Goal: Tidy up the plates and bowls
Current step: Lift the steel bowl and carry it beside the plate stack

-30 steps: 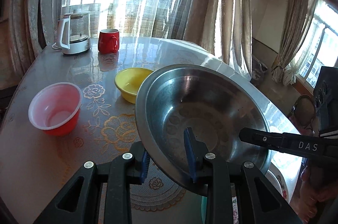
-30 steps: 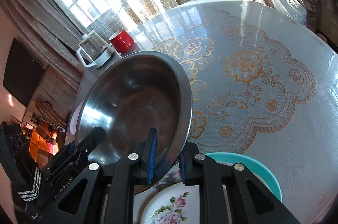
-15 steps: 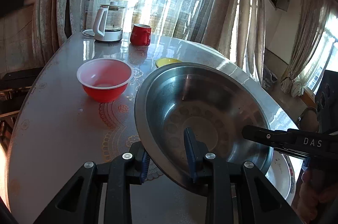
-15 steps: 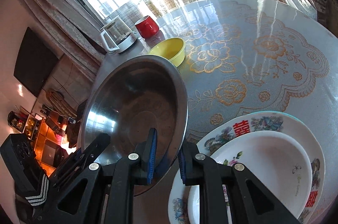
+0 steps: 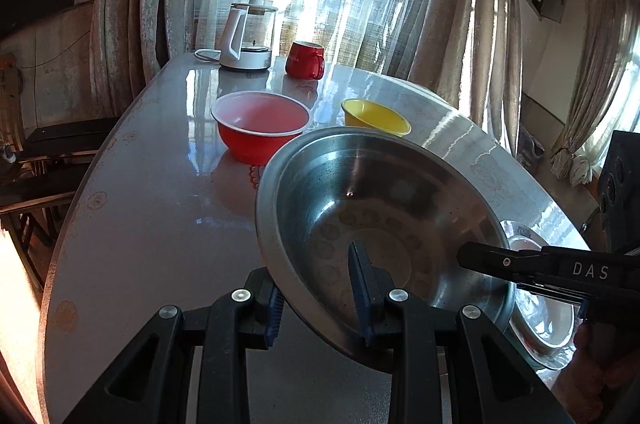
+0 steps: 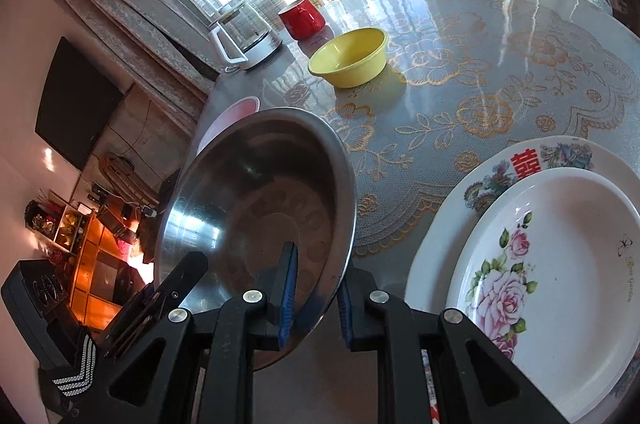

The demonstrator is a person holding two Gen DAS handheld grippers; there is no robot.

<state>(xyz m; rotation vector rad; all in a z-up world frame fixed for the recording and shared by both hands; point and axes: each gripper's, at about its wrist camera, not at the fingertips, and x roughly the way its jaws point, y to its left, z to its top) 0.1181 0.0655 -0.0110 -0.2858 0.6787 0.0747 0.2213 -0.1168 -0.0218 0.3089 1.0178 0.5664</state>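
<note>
A large steel bowl (image 5: 380, 216) (image 6: 256, 208) hangs tilted above the table, held by its rim from two sides. My left gripper (image 5: 318, 298) is shut on the near rim, one pad inside and one outside. My right gripper (image 6: 316, 298) is shut on the opposite rim and reaches in from the right in the left wrist view (image 5: 520, 264). A red bowl (image 5: 260, 128) and a yellow bowl (image 5: 376, 116) (image 6: 348, 58) stand farther back. A white rose plate (image 6: 560, 264) lies on a bigger patterned plate (image 6: 532, 156) to the right of the steel bowl.
A glass kettle (image 5: 248, 40) and a red mug (image 5: 304, 60) stand at the table's far end by the curtained window. The round table (image 5: 160, 224) has its edge close on the left, with dark furniture beyond it. A hand (image 5: 600, 356) holds the right gripper.
Both grippers have carried the steel bowl leftward and slightly lower, off the plate stack. The plates now lie to its right, and the red and yellow bowls stand ahead.
</note>
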